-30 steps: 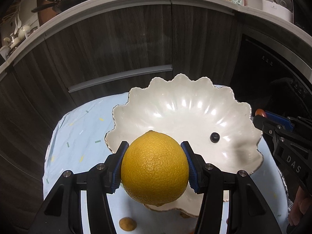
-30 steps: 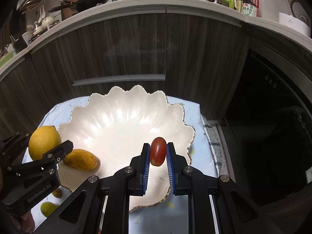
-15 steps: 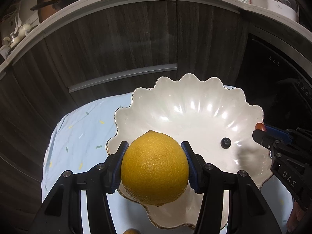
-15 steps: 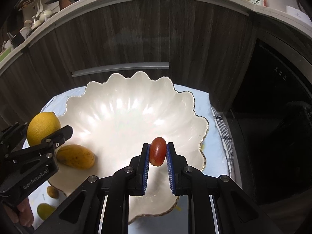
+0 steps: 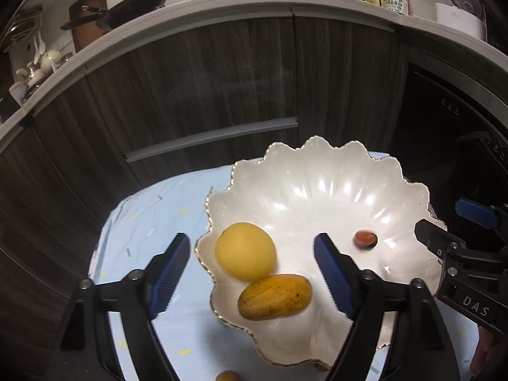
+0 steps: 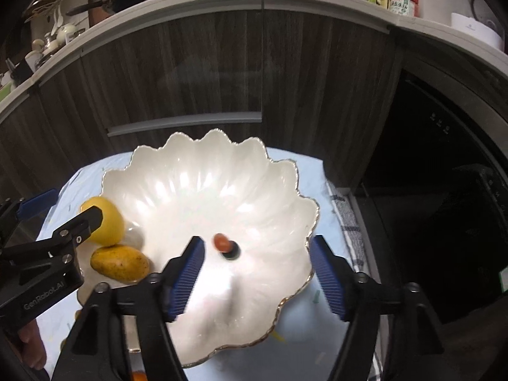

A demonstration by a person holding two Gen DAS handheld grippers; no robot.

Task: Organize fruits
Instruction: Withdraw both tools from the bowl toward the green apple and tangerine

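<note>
Both fruits have left the grippers since a second ago: the orange (image 5: pixel 245 251) that sat clamped between the left pads and the small red tomato (image 6: pixel 221 242) that the right pads pinched now lie in the white scalloped bowl (image 5: pixel 320 171).

The left gripper (image 5: pixel 250 273) hangs above the near left side of the bowl, its jaws opening and wide apart, with nothing pressed between the blue pads (image 5: pixel 170 273). The orange rests just inside the bowl's left rim, below and between the spread fingers, clear of both. A yellow mango (image 5: pixel 275 296) lies touching the orange on its near side, also in the bowl.

The right gripper (image 6: pixel 257 276) hovers over the bowl's near right part, its jaws opening too and holding nothing. The tomato, slightly blurred, sits near the middle of the bowl floor beside a small dark round thing (image 6: pixel 231 252); what that is cannot be told.

The bowl stands on a pale blue cloth (image 5: pixel 152 216) with small coloured flecks. A small brownish fruit (image 5: pixel 228 375) lies on the cloth at the near edge. Dark wood cabinets (image 5: pixel 203 82) rise behind.
</note>
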